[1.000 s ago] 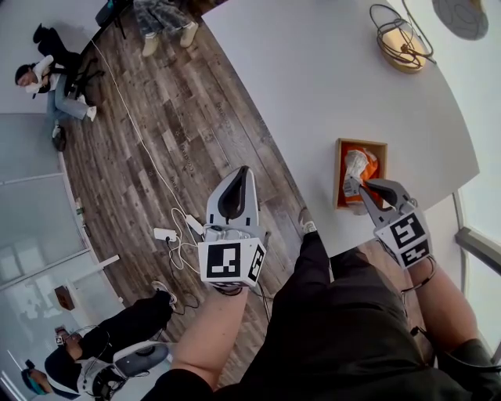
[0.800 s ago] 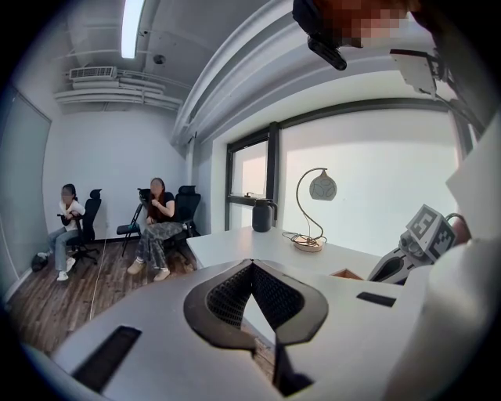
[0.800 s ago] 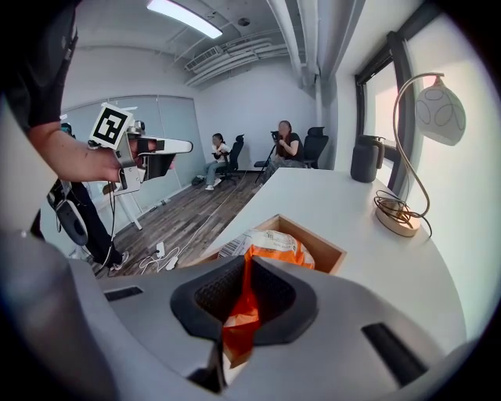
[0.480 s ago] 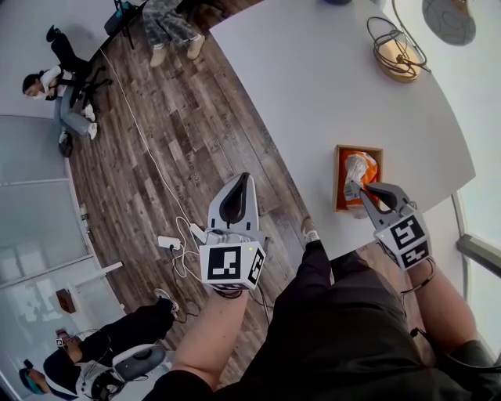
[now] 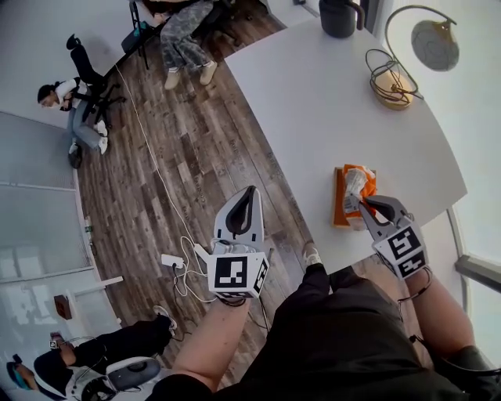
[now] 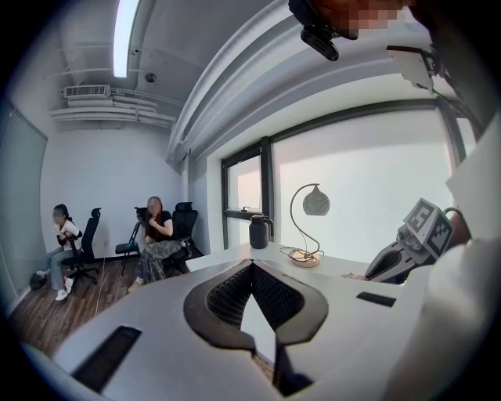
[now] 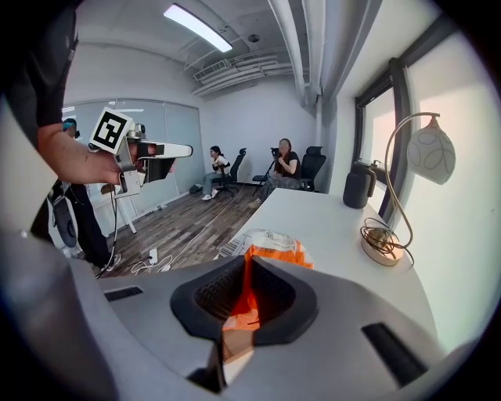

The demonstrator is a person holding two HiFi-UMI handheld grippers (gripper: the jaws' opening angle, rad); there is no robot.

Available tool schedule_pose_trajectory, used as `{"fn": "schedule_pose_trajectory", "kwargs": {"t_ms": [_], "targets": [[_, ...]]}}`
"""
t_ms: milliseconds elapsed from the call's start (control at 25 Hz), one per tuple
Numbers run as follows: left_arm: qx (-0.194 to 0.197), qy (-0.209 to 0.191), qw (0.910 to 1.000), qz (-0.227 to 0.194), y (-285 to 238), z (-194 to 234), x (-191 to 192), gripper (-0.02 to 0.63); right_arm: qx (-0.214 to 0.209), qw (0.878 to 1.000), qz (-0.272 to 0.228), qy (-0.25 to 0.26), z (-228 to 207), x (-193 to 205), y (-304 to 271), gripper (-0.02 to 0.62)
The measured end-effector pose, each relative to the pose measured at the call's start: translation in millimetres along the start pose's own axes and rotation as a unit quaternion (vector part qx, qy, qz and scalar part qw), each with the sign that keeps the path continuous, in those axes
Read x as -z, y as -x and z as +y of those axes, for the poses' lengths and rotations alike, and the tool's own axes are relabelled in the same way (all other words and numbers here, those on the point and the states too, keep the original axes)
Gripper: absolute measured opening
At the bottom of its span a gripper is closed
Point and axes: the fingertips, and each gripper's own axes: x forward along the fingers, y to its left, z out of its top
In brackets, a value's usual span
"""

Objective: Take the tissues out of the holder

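A wooden tissue holder (image 5: 338, 205) stands near the front edge of the white table (image 5: 329, 102). An orange and white tissue pack (image 5: 358, 180) sticks up out of it. My right gripper (image 5: 362, 205) is shut on the near end of that pack; in the right gripper view the orange wrapper (image 7: 270, 244) is pinched between the jaws (image 7: 241, 274). My left gripper (image 5: 249, 196) hangs over the wooden floor, left of the table, shut with nothing in it. Its closed tips (image 6: 252, 266) point toward the table.
At the table's far end stand a lamp with a wire base (image 5: 394, 82) and a dark jug (image 5: 340, 17). A power strip and cables (image 5: 172, 260) lie on the floor. People sit on chairs (image 5: 70, 102) further off.
Both grippers have risen. The right one stays closed on the tissue pack, which now stands higher out of the holder.
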Motion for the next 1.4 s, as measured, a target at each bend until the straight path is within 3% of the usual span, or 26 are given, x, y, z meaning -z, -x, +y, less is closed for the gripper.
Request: {"fn": "schedule_pose_trajectory", "kwargs": {"t_ms": [920,1400], "targets": [[-0.013,-0.009,0.9973,-0.071,37,-17,-69,0.005,0.034,0.996,-0.077,0.007,-19,-63,63,0.026],[-0.013,-0.018,0.9955,-0.092,46,-25,-104,0.005,0.062,0.989,-0.137,0.011,-40,-120,108,0.026]]}}
